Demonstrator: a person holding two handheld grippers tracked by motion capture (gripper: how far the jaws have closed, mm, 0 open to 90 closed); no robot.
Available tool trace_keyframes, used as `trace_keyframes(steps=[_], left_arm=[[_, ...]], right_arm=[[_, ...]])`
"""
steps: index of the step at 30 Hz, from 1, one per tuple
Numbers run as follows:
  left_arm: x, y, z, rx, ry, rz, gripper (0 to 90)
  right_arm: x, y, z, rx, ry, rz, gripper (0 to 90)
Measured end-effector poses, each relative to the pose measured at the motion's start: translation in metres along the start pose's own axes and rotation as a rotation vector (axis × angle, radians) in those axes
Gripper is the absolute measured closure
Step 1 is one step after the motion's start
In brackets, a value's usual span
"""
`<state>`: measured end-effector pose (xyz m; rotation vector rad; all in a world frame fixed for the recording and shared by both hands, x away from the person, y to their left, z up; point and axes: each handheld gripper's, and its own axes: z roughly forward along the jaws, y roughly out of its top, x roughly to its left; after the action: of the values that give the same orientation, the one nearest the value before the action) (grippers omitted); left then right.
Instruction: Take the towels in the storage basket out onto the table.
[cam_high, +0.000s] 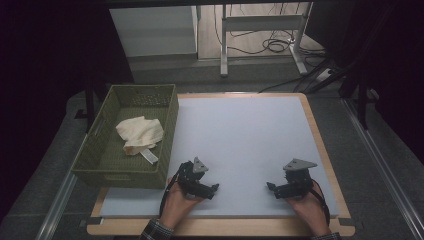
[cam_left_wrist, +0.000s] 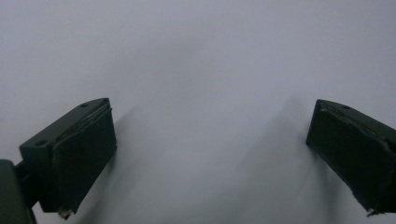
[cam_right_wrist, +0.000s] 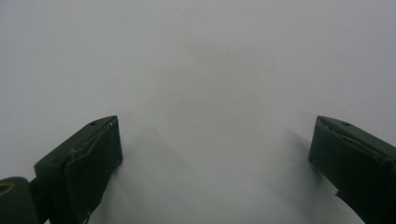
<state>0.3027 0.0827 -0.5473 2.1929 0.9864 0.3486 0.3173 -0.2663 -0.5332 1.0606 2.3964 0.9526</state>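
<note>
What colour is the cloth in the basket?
Cream, with a white tag; the cloth lies in the olive-green basket, clearest in the high view.

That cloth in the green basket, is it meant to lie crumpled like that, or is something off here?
The cream cloth lies bunched, not folded, inside the green basket, its white tag sticking out toward the near side. Nothing is spilled or broken. Both tools, left tool and right tool, rest open on the pale mat.

High view above the near edge facing forward-down, both gripper views close over the shared mat
</note>
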Motion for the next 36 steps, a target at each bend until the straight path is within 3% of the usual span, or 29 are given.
trace_keyframes(steps=[28, 36], left_arm=[[0.0003, 0.0004, 0.0001, 0.002, -0.003, 0.0, 1.0], [0.0023, 0.0022, -0.0012, 0.01, -0.024, -0.008, 1.0]], right_arm=[[-0.0003, -0.0001, 0.0001, 0.0, 0.0, -0.002, 2.8], [-0.0002, -0.0002, 0.0001, -0.002, -0.001, -0.002, 2.8]])
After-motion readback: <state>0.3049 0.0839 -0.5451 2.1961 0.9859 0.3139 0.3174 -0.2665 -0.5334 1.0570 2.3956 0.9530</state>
